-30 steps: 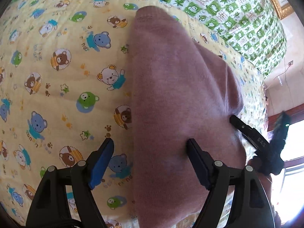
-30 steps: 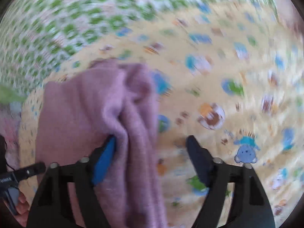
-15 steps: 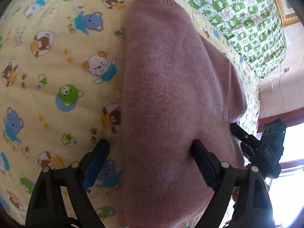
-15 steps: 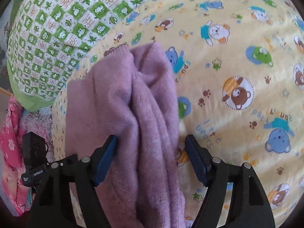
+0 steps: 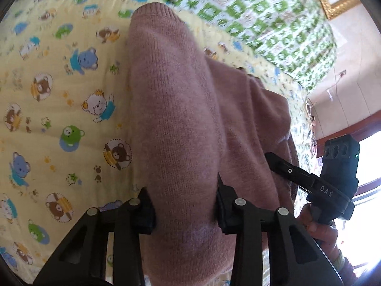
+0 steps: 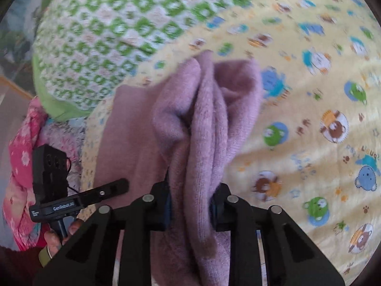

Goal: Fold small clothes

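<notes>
Both tongs, spread a second ago, closing | left tongs (image 5: 184, 208) and right tongs (image 6: 190, 208) pinching pink sweater (image 5: 181, 109) | fold can begin

The left gripper (image 5: 184, 211) is closing on a pink knit garment (image 5: 181, 119), pads pressing its bunched fabric. It lies on a yellow bear-print bedsheet (image 5: 59, 109).

Left wrist view: rode on the left gripper (image 5: 184, 211), angled down, close over the bedspread (image 5: 54, 109). Right wrist view: rode on the right gripper (image 6: 191, 211), likewise close. Shared: pink sweater (image 5: 176, 124), bedspread, green quilt (image 6: 100, 35); each caught the other gripper, at 4 and 8 o'clock.
</notes>
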A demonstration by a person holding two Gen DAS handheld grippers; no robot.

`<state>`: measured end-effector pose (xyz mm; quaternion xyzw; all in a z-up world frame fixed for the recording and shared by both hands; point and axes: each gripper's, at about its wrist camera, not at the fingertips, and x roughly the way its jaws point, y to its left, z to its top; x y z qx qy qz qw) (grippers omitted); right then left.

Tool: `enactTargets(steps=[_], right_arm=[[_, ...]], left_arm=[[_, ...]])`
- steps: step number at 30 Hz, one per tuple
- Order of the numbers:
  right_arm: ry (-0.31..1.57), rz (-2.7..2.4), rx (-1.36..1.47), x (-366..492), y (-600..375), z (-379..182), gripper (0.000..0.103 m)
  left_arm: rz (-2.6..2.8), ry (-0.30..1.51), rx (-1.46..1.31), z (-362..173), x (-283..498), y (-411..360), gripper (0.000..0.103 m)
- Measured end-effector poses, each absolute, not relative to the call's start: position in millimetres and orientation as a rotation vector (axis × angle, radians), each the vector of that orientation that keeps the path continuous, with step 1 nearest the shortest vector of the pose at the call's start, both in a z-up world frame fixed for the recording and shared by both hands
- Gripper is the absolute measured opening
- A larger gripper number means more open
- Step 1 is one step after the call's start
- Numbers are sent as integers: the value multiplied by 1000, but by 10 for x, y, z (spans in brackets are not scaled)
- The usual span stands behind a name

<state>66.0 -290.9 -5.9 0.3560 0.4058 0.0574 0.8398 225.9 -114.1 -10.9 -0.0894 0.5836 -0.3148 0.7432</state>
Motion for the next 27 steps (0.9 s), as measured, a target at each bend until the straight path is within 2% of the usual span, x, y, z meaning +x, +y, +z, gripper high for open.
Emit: enactTargets(steps=[20,27], right_arm=[[793,384,650,939,-1707,556,25],[815,421,676,1223,-1415,458,25]], left_arm=[[-531,1076,-262,823,1837,438,37],[-470,1079,-290,765,1920,829,37]])
